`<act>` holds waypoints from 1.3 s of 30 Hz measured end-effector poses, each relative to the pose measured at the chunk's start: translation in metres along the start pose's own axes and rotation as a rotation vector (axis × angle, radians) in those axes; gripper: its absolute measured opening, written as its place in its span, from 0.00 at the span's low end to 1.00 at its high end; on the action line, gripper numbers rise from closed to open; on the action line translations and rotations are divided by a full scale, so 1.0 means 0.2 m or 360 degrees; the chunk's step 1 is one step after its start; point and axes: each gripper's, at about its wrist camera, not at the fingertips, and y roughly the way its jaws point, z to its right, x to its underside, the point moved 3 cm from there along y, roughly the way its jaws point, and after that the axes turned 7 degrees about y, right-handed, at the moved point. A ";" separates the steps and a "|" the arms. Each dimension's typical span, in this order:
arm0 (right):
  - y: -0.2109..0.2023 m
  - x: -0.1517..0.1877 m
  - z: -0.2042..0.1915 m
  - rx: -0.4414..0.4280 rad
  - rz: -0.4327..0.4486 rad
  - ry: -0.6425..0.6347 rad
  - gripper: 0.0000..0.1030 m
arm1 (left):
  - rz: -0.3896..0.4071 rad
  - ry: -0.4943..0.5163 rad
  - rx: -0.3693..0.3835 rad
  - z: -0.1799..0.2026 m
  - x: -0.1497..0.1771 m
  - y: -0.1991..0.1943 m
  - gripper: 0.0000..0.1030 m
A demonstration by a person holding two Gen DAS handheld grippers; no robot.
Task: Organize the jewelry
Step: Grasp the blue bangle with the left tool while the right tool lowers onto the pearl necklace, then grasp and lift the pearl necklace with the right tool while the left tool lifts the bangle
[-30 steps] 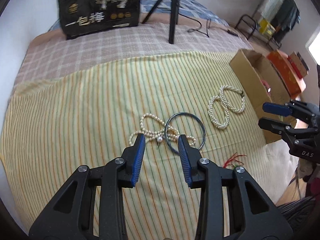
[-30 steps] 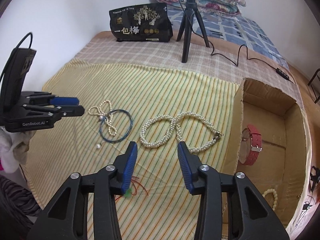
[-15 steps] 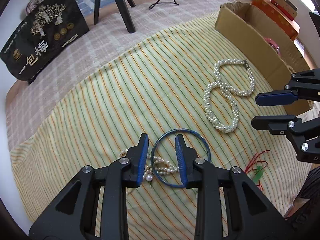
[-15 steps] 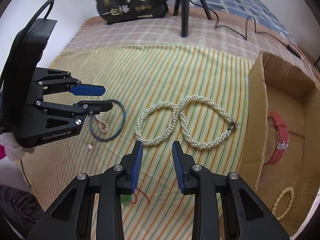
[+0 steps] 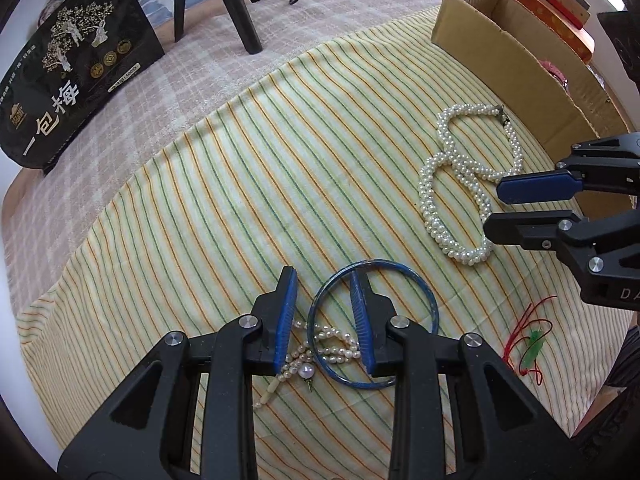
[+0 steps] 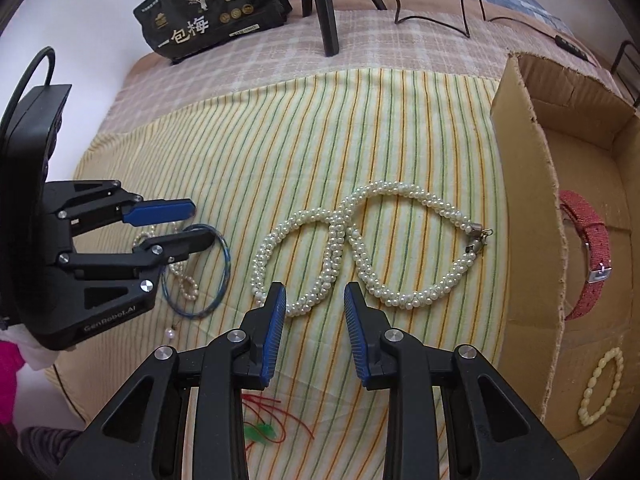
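Striped cloth (image 5: 248,184) covers the bed. My left tool (image 5: 323,286), jaws just narrowed but still gapped, straddles the blue bangle (image 5: 374,322) rim and thin pearl strand (image 5: 328,340), clamping neither. My right tool (image 6: 315,296), likewise narrowed, grasps nothing just short of the thick pearl necklace (image 6: 372,246) beside the cardboard box (image 6: 528,216).
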 end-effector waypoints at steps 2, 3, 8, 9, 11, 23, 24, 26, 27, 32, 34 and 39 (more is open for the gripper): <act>0.01 0.00 0.00 -0.0014 -0.0015 0.0018 0.27 | -0.0010 0.0026 0.0002 0.00 0.00 0.01 0.27; 0.02 0.00 0.00 -0.0019 -0.0023 0.0025 0.27 | -0.0014 0.0038 0.0002 0.01 0.00 0.01 0.27; 0.06 -0.01 0.00 -0.0008 -0.0036 0.0053 0.27 | -0.0014 0.0027 0.0014 0.00 0.00 0.05 0.17; 0.07 -0.02 0.01 -0.0011 -0.0034 0.0071 0.27 | -0.0006 0.0028 0.0006 0.01 -0.01 0.05 0.15; 0.08 -0.04 0.01 -0.0012 -0.0026 0.0096 0.26 | 0.0013 0.0031 -0.0006 0.02 0.00 0.05 0.08; 0.10 -0.05 0.01 0.0042 0.0040 0.0090 0.07 | 0.0151 -0.0124 -0.0034 0.05 0.04 0.03 0.02; 0.09 -0.05 0.01 0.0041 0.0047 0.0086 0.07 | 0.0157 -0.0140 -0.0029 0.05 0.04 0.02 0.02; 0.07 -0.05 0.00 0.0015 0.0057 0.0084 0.06 | 0.0176 -0.0168 -0.0021 0.03 0.05 -0.02 0.02; 0.06 -0.04 -0.01 -0.0015 0.0063 0.0089 0.06 | 0.0189 -0.0181 -0.0018 0.04 0.06 -0.04 0.02; -0.04 -0.02 -0.05 -0.0063 0.0131 0.0045 0.06 | 0.0260 -0.0236 -0.0019 0.01 0.08 -0.15 0.02; -0.08 -0.02 -0.07 -0.0087 0.0158 0.0035 0.06 | 0.0285 -0.0243 -0.0021 0.02 0.09 -0.20 0.02; -0.17 -0.01 -0.09 -0.0157 0.0204 0.0030 0.06 | 0.0339 -0.0273 -0.0024 0.02 0.10 -0.29 0.01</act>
